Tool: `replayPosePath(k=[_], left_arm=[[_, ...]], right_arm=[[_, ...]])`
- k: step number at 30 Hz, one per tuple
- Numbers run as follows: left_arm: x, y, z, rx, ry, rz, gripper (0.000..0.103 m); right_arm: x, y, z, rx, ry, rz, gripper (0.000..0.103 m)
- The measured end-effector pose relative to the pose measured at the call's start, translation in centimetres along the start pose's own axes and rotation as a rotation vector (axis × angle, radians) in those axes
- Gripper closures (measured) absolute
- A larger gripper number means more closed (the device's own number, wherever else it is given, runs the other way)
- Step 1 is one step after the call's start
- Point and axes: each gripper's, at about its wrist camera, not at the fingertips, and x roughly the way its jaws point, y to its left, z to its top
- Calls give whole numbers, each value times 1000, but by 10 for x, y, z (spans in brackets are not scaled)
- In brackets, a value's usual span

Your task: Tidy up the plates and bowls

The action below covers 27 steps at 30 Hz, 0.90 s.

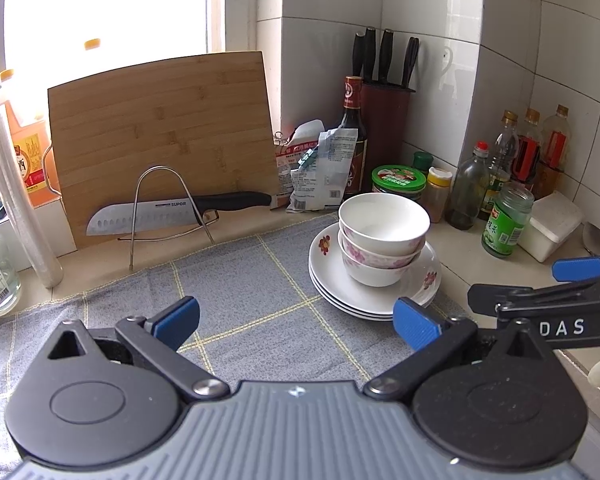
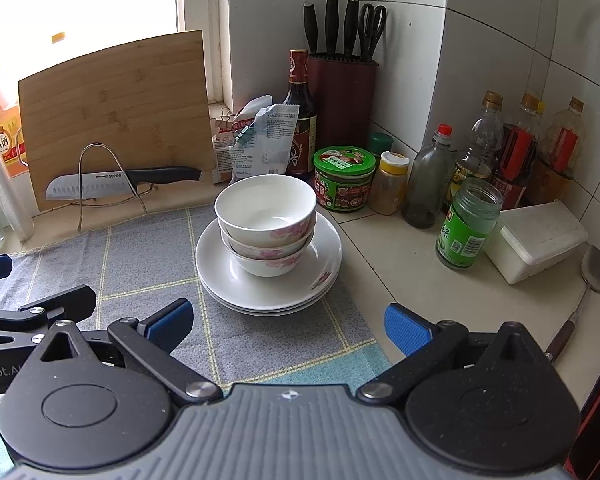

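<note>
Hovering: left gripper [image 1: 296, 326] and right gripper [image 2: 286, 326] both spread wide, empty | bowls [image 2: 266, 224] nested on stacked plates [image 2: 228, 280], on the checked cloth [image 2: 152, 256] | risk: bumped stack slides toward jars [image 2: 466, 226].

Both wrist views toward stacked dishes [image 1: 374, 264]

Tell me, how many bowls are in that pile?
3 bowls, nested: the top bowl, the middle bowl under it, and the bottom bowl standing on the stacked plates. A thinner one could hide inside.
</note>
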Motion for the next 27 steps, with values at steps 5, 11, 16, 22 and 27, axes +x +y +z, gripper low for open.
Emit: replayPosePath(k=[5, 11, 16, 22, 27], left_arm=[[1, 0, 1, 3, 3, 2, 1], [1, -1, 1, 5, 1, 3, 1], [1, 0, 1, 7, -1, 1, 1], [1, -1, 1, 8, 1, 0, 1], [0, -1, 1, 9, 0, -1, 1]], right_arm=[[1, 0, 1, -3, 0, -3, 0], [2, -1, 2, -3, 0, -3, 0], [1, -2, 2, -4, -3, -6, 0], [0, -2, 2, -4, -3, -9, 0], [0, -2, 2, -4, -2, -9, 0]])
